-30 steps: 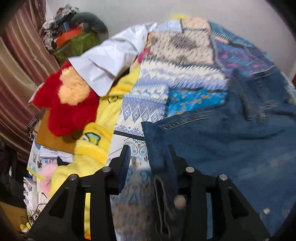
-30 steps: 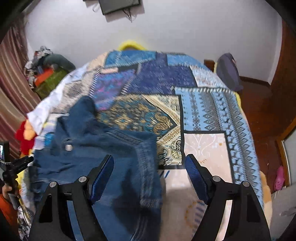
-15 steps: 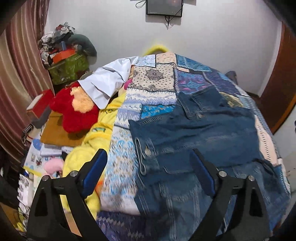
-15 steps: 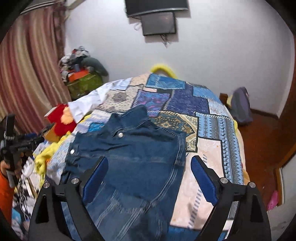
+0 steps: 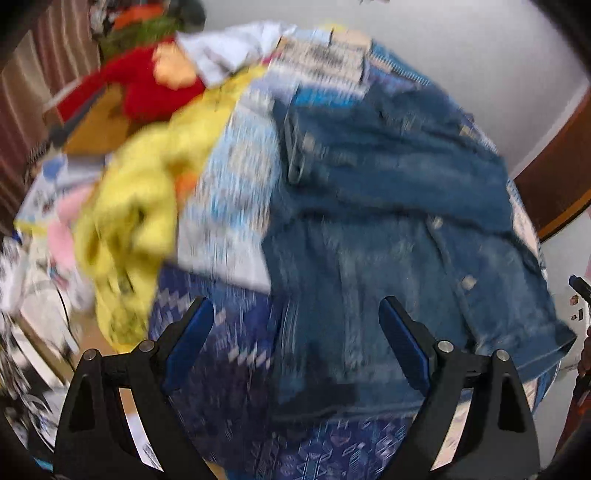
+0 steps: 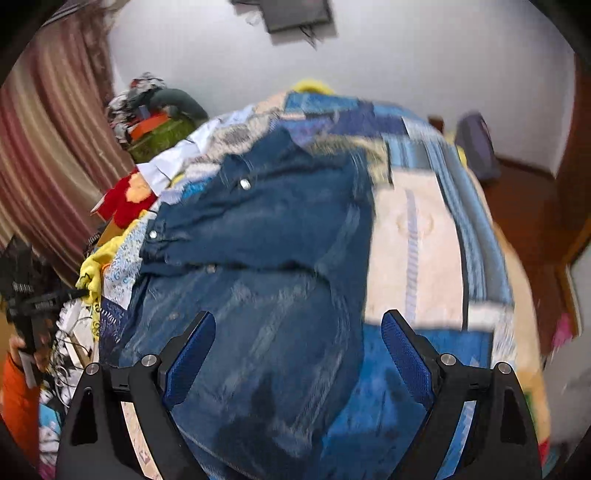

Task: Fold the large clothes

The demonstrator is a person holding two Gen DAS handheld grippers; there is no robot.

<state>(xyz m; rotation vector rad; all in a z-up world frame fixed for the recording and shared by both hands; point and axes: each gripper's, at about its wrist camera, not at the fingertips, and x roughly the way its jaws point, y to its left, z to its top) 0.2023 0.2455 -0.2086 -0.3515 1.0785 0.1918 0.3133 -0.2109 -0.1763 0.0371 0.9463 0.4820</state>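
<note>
We can read no brand, label or writing anywhere; both views are smeared by motion blur.

Around the work, we see a yellow garment [image 5: 129, 206] heaped at the bed's left edge, a red plush toy [image 5: 147, 92] beyond it, and a white shirt [image 5: 229, 51] at the far left corner. In the right wrist view a striped curtain [image 6: 48, 147] hangs at the left, a dark screen [image 6: 299, 14] is mounted on the wall, and a dark bag [image 6: 476, 147] sits on the floor to the right of the bed.

The denim jacket [image 5: 388, 221] lies on the patchwork bedspread [image 6: 424, 229], its upper part folded down across the lower part, with 2 metal buttons visible along its left edge in the right wrist view.

Our left gripper [image 5: 295, 336] has its jaws spread wide above the jacket's near hem, holding nothing. Our right gripper [image 6: 299, 343] likewise has its jaws spread, empty, over the jacket's near part.
</note>
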